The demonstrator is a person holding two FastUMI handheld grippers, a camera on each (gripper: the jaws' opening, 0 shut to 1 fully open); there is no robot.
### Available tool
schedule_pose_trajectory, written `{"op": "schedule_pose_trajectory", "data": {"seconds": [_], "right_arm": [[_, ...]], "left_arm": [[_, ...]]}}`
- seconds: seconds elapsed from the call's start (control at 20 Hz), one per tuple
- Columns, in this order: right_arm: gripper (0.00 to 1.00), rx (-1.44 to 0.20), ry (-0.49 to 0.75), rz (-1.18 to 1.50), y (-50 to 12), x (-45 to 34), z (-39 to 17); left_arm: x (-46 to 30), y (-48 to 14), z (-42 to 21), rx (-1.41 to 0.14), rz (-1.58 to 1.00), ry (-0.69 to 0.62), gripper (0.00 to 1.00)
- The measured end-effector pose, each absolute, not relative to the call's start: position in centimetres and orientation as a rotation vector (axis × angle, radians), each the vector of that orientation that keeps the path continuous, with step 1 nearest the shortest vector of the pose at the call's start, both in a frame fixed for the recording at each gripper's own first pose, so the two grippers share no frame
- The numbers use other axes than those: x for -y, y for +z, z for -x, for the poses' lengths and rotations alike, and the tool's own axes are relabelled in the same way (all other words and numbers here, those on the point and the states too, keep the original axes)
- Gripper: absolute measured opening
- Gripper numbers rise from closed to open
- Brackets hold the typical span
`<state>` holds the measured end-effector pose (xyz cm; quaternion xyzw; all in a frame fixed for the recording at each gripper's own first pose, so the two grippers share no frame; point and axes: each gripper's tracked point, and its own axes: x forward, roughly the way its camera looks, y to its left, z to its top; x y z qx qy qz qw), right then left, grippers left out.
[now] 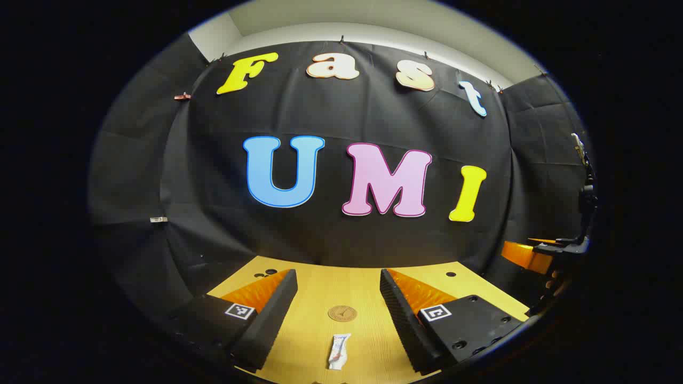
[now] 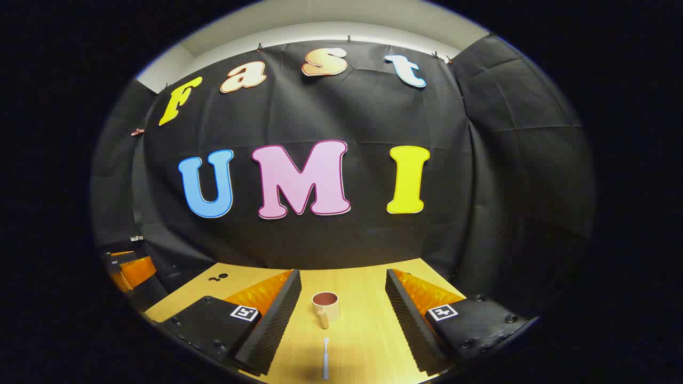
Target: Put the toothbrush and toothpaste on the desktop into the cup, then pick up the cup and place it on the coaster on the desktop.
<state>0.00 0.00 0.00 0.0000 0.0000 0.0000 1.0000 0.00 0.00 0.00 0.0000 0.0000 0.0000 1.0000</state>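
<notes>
Cloth-walled recording booth [image 2: 507, 160], wooden desktop [image 2: 363, 320]

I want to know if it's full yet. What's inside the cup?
The cup looks empty: its reddish inner wall shows, nothing sticks out. Its bottom is hidden by the rim. The toothbrush lies on the table.

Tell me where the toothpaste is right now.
In the left gripper view, the toothpaste lies flat on the wooden desktop, between the open left claw's fingers, just nearer than the round coaster.
</notes>
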Motion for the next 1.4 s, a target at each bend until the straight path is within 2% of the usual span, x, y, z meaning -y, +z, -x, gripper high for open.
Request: {"op": "schedule_pose_trajectory", "data": {"seconds": [0.85, 1.0, 1.4], "right_arm": [[0.98, -0.064, 0.041, 0.034, -2.1, -1.1, -2.6], [0.98, -0.075, 0.047, 0.029, -2.5, -0.7, -2.7], [0.98, -0.183, 0.087, 0.040, -6.2, 0.5, -2.0]], "left_arm": [[0.9, -2.2, -2.4, -0.074, -0.011, -0.013, 0.97], [0.2, -4.6, -2.7, -0.148, -0.011, 0.018, 0.97], [0.4, -12.6, -4.2, -0.342, 0.019, -0.009, 0.97]]}}
